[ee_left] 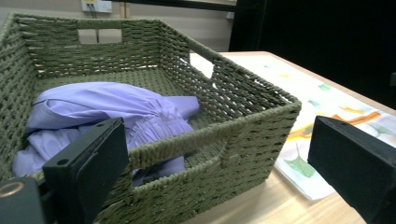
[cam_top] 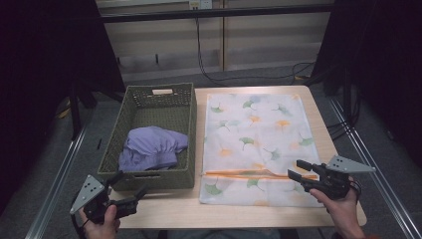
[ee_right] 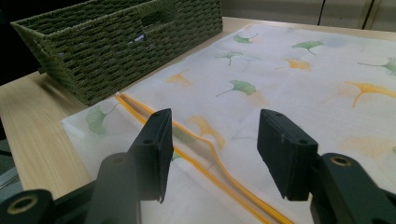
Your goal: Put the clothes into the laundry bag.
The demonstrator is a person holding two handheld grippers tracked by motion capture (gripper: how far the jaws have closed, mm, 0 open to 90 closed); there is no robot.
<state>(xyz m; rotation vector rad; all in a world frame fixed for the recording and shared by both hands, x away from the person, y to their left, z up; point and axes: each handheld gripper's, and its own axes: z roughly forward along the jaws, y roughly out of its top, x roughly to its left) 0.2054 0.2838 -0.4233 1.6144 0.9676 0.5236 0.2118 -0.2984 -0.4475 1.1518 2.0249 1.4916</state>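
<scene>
Left tongs (cam_top: 130, 186) hovering just off the near left corner of the tabletop (cam_top: 164, 211), jaws spread wide with nothing between them. Woven green basket (cam_top: 181, 130) right ahead of them, near wall just past the tips in the left gripper view. Crumpled lavender garment (cam_top: 152, 147) lying inside that basket, toward the near end, so a bit beyond and above the left tongs in the high view. Basket handle cutout (ee_left: 201, 158) sitting between the two jaws in the left gripper view, not touched though.

Right tongs (cam_top: 298, 175) over the near right part of the tabletop, also spread open, gripping nothing. Pointing left across the white mesh bag (cam_top: 259, 134) with the ginkgo leaf print, which lies flat just beside the basket. Orange zipper line (cam_top: 249, 173) of the bag running directly under and ahead of the right tongs; in the right gripper view it passes between the two jaws. Can't tell whether the jaw tips actually touch the fabric, looks more like hovering close above it.

Left and right tongs well apart, basket corner and near end of the bag between them.
</scene>
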